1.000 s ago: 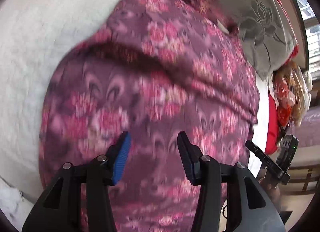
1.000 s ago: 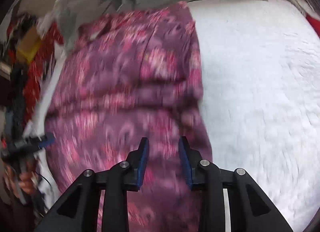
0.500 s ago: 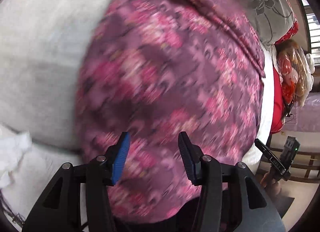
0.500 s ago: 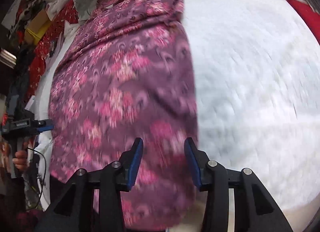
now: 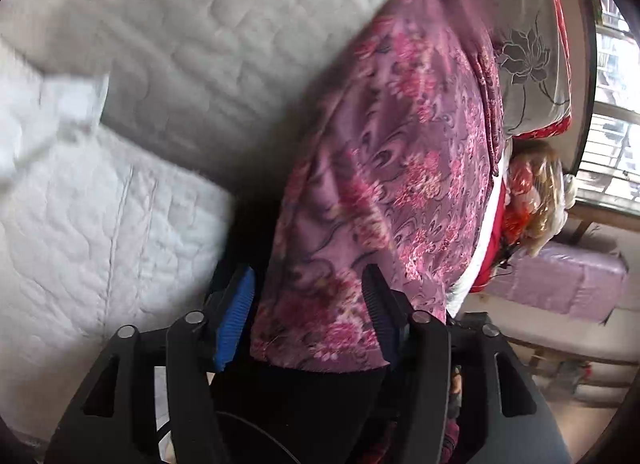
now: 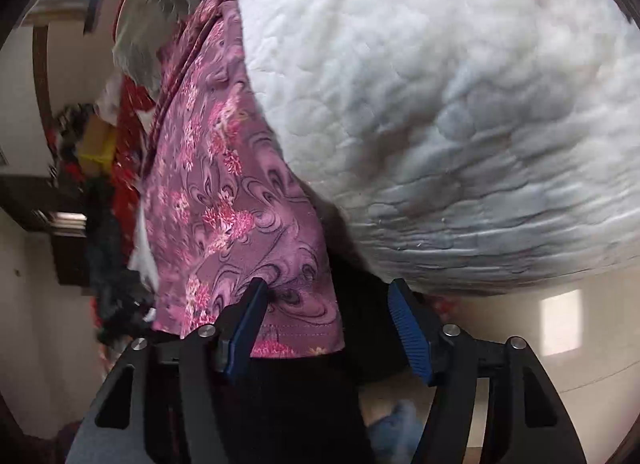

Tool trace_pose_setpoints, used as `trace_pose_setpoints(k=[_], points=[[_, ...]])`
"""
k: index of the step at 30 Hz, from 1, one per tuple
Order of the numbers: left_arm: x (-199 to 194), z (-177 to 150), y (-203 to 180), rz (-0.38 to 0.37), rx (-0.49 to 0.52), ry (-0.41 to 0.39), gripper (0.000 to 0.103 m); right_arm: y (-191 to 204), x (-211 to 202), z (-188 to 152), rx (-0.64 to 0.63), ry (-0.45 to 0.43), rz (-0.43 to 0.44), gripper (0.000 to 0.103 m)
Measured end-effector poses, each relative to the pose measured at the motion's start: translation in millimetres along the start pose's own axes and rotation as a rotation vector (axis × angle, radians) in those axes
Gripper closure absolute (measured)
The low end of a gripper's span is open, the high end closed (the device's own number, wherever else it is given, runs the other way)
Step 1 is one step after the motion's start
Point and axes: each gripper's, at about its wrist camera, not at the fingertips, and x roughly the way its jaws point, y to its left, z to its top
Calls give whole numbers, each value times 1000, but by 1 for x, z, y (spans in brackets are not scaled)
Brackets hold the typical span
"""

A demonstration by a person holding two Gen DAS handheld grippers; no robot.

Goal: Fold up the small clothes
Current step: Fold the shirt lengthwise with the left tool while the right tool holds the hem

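Cloth lies along the near edge of the bed: a purple flowered garment [image 5: 400, 183] spread over the white quilt [image 5: 160, 63], its hem hanging just past the edge toward the person. The step in hand looks like letting go after laying or drawing the garment flat. The left gripper [image 5: 310, 316] is opening its fingers, with the hem between them but not pinched. The right gripper [image 6: 328, 324] is opening too; the garment's corner sits by its left finger [image 6: 244, 328], and the right finger stands clear.

Next, I judge, comes a fresh grasp on an edge or corner to carry one part over another, with both hands kept level so the fold lands straight.

Motion blur smears the left view. The garment's far end runs under a grey pillow [image 5: 520, 43], so its shape and kind stay unclear.
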Motion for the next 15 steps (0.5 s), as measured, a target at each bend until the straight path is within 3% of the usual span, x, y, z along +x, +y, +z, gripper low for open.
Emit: trace_pose_setpoints(k=[2,10,11,12,13,14,15], points=[[4,-4,6,-8,-20,0,40,-5,7,1,26,7,35,36],[8,-17,8,-87,-1,27,41,-4,22,-3,66,20,187,37],[7,-20,1,-77,27,17,50,-2,20,-5,51,23,198,39],[6,-21,-4,-71,51,13,74,3,20,-7,23,27,191,42],[3,-23,-12,-63,84,7,80,11,19,-10,-14,31,176,49],[-1,-25,-21,-36,119,-15,87,20,18,-13,-65,28,158,66],[-4,-26,-30,-17,154,-29,96,31,17,-15,-113,17,156,76]])
